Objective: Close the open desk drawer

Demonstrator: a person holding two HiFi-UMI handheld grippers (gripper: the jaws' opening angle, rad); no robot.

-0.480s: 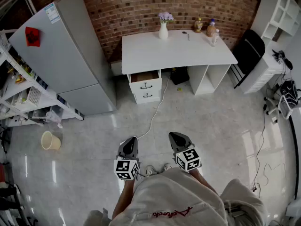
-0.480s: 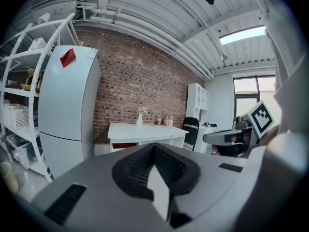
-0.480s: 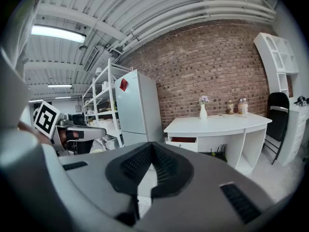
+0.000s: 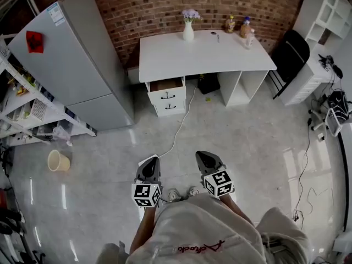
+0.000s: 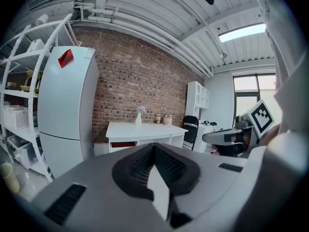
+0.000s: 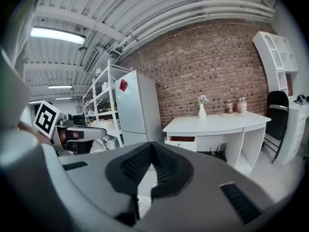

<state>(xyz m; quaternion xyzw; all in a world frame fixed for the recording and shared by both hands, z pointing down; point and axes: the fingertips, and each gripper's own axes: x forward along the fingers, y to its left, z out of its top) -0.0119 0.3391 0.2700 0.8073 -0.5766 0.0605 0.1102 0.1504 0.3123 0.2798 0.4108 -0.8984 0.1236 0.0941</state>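
Observation:
A white desk (image 4: 203, 56) stands against the brick wall, far ahead of me. Its top drawer (image 4: 166, 86) at the left end is pulled out, showing a brown inside; in the gripper views the open drawer (image 5: 123, 144) (image 6: 182, 140) is small and distant. My left gripper (image 4: 151, 165) and right gripper (image 4: 204, 159) hang side by side over the tiled floor, well short of the desk. Both are shut with nothing between their jaws, as the left gripper (image 5: 155, 153) and right gripper (image 6: 152, 151) show in their own views.
A tall grey fridge (image 4: 71, 59) stands left of the desk, with white shelving (image 4: 25, 109) beside it. A white cable (image 4: 181, 126) runs across the floor from the desk. A cream bucket (image 4: 58, 161) sits left. A vase (image 4: 188, 31) and bottles (image 4: 246, 29) stand on the desk; a black chair (image 4: 290, 56) stands right.
The desk and fridge have shifted slightly up and left in the head view. Both grippers stay shut at about the same spot in that view.

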